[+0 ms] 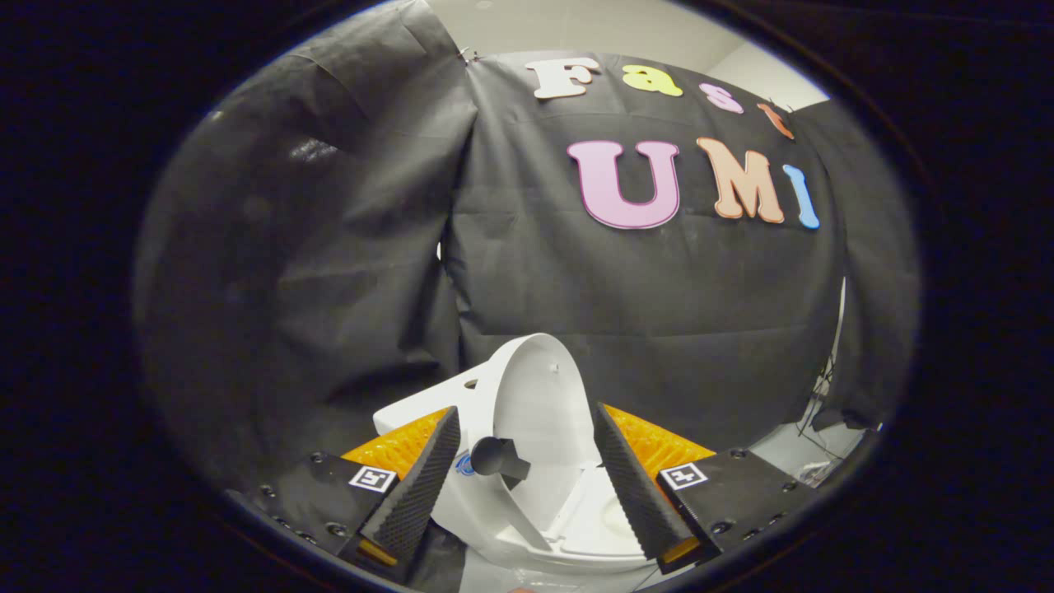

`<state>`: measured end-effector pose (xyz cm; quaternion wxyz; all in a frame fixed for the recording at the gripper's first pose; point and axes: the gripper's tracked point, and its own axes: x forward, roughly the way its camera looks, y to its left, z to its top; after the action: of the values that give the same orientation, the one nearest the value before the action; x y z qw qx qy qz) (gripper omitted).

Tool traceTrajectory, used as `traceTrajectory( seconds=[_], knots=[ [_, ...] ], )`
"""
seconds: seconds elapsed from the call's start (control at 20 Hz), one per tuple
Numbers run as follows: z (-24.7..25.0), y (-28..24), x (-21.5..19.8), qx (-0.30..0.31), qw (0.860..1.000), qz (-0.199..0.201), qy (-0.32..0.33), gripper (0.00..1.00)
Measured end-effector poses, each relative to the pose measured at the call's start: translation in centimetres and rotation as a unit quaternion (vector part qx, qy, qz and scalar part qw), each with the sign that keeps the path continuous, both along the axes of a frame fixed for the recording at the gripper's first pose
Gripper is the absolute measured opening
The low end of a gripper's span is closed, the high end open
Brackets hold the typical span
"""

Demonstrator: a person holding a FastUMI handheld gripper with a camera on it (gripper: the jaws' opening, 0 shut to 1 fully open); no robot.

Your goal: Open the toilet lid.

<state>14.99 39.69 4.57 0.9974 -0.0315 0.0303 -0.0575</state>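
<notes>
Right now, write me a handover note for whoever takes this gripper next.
Gripper: open, fingers spread apart and holding nothing; neither finger presses on anything.
Toilet lid: already raised, standing roughly upright between the fingers and just ahead of them, its inner side facing the right finger. A small dark knob sticks out of it low down.
Toilet seat: white, down, lying below the lid between the fingers.
Toilet tank: white, beyond the left finger, behind the lid.
Done: the lid looks lifted off the seat.
Left: check that the lid stays up by itself, then draw the gripper back without knocking it.
</notes>
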Motion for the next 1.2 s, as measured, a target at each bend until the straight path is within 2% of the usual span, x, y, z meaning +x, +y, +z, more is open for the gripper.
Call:
traceTrajectory(
  seconds=[0.2,0.45,0.7,0.8,1.0,1.2],
  knots=[
    [1.4,-2.6,-2.2,-0.014,1.0,-0.002,-0.009,1.0],
    [2.8,-7.0,-4.3,-0.033,0.999,-0.025,-0.016,1.0],
    [1.8,-9.7,-4.4,-0.047,0.999,0.004,0.014,1.0],
    [1.3,-11.9,-5.0,-0.055,0.998,-0.01,0.025,1.0],
    [1.8,-14.7,-5.5,-0.029,0.999,-0.027,0.005,1.0],
    [2.6,-17.4,-6.5,-0.033,0.998,-0.046,-0.006,1.0]
  ],
)
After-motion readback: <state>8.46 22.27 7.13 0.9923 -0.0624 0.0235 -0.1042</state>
